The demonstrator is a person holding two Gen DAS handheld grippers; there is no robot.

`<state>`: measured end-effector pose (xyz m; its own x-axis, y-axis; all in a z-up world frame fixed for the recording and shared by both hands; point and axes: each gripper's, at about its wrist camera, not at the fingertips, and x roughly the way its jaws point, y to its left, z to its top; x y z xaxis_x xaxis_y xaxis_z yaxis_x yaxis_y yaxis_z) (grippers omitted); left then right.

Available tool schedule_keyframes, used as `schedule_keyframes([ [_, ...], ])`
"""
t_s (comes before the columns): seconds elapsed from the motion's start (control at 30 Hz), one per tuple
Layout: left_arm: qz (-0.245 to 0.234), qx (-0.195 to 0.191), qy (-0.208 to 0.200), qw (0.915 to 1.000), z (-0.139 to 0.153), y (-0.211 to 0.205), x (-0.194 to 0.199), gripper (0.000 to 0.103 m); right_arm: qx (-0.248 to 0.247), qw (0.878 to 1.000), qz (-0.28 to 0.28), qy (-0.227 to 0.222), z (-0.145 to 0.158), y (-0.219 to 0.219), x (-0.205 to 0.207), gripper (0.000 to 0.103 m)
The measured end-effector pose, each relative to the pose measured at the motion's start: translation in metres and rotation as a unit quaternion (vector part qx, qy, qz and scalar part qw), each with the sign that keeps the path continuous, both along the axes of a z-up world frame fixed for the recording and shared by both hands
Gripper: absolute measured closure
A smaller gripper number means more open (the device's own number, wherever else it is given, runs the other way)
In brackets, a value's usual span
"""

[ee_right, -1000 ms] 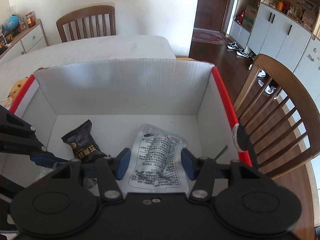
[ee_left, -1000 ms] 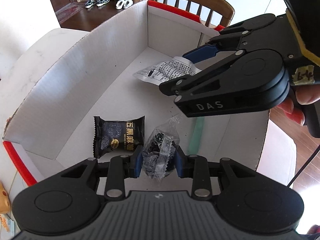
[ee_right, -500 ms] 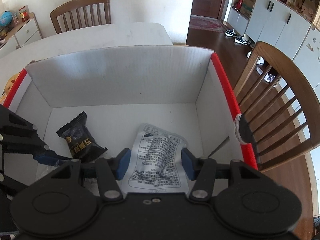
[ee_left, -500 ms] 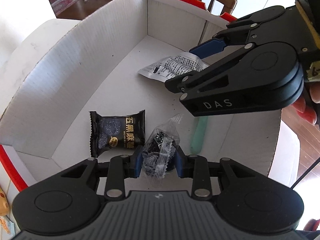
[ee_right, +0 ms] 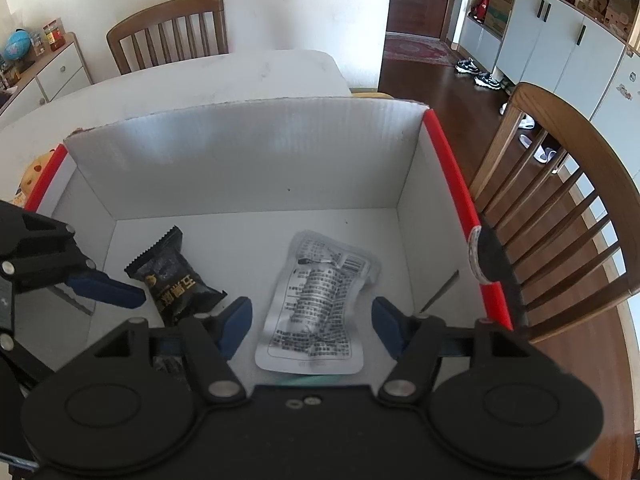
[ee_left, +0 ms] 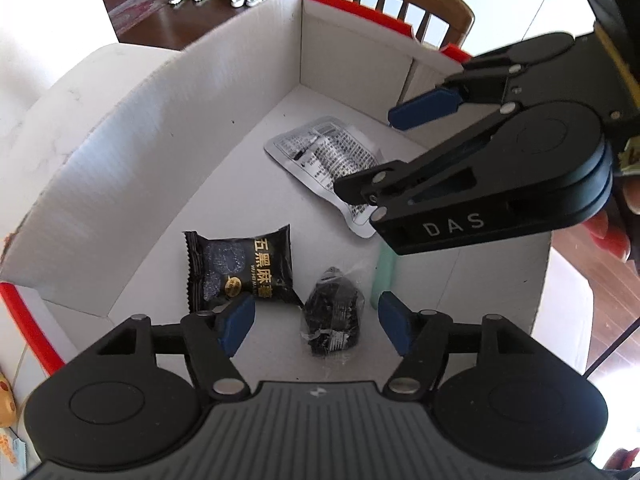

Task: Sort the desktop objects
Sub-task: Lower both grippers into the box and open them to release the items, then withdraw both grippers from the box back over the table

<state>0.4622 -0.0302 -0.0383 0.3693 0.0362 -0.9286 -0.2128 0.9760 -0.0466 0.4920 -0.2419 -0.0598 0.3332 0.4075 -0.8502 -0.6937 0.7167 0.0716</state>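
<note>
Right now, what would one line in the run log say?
left gripper: jaws just opened, clear-wrapped dark snack released | right gripper: jaws just opened, silver pouch released | both lie in white box

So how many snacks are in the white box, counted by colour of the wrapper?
Black wrapper: 1, the black sesame snack pack
Clear wrapper: 1, the clear-wrapped dark snack
Silver wrapper: 1, the silver printed pouch
Total: 3 snacks in the white cardboard box
</note>
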Motion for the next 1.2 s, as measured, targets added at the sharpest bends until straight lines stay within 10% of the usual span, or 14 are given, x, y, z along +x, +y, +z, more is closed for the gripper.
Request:
schedule_keyframes([
  [1.2, 0.024, 0.022, -0.138, 0.9899, 0.074, -0.025, -0.093, 0.036, 0.067, 0.997, -0.018, -0.026, 0.085, -0.022, -0.068, 0.037],
])
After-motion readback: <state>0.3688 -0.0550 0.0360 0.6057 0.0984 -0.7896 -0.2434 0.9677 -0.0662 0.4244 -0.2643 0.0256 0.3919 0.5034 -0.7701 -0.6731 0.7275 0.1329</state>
